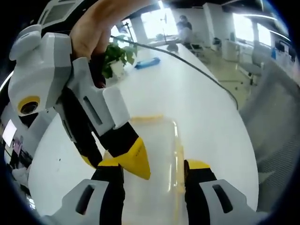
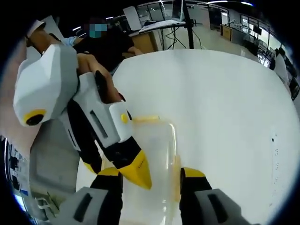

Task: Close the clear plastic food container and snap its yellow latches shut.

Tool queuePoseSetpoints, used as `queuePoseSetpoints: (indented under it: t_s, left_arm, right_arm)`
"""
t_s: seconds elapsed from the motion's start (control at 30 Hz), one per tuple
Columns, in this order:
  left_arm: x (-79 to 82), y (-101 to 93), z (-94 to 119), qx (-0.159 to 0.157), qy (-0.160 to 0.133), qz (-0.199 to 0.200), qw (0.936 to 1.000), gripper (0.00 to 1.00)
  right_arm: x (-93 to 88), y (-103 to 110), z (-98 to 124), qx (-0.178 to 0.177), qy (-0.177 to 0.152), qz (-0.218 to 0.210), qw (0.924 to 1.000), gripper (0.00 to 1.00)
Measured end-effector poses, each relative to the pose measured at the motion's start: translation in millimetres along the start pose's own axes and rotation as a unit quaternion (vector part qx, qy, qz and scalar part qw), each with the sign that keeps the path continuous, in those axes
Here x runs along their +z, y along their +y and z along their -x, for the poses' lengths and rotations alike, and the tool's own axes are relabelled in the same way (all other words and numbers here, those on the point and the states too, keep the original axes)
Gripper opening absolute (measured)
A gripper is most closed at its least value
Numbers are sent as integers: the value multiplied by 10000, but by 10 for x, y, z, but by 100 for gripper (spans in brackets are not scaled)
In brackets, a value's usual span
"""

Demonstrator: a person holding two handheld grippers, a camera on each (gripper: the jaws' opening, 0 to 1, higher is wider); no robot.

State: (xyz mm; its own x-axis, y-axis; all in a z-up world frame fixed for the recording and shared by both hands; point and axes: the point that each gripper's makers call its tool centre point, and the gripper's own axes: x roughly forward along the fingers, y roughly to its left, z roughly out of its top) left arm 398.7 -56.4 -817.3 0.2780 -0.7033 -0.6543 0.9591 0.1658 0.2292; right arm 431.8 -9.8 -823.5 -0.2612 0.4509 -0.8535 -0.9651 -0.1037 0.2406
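The clear plastic container lies on the white table, with a yellow latch at its far end and another on its right side. My left gripper is open, one jaw on each side of the container's near end. The right gripper, held in a hand, comes in from the upper left with its yellow tips down at the container's left edge. In the right gripper view the same container sits between the jaws of my open right gripper. The left gripper reaches its left edge there.
A potted plant, a blue object and a black cable lie further back on the table. A grey chair stands at the right. In the right gripper view a person sits behind the table and a stand rises beyond.
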Motion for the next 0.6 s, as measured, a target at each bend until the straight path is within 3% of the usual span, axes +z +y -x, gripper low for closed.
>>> queuePoseSetpoints:
  t_s: [0.3,0.47,0.6]
  left_arm:
    - [39,16,13,-55,-125,196,9997,49]
    - [21,-27,12,-50,41,29,10000,52]
    - [3,-23,40,-16,46,227,9997,54]
  right_arm:
    - [-1,-8,45,-366,-71,-63,9993,47]
    - [-7,-34,61,-542,-144,-189,9983,49]
    - [-16,-49,74,-705,-192,-271,9970,51]
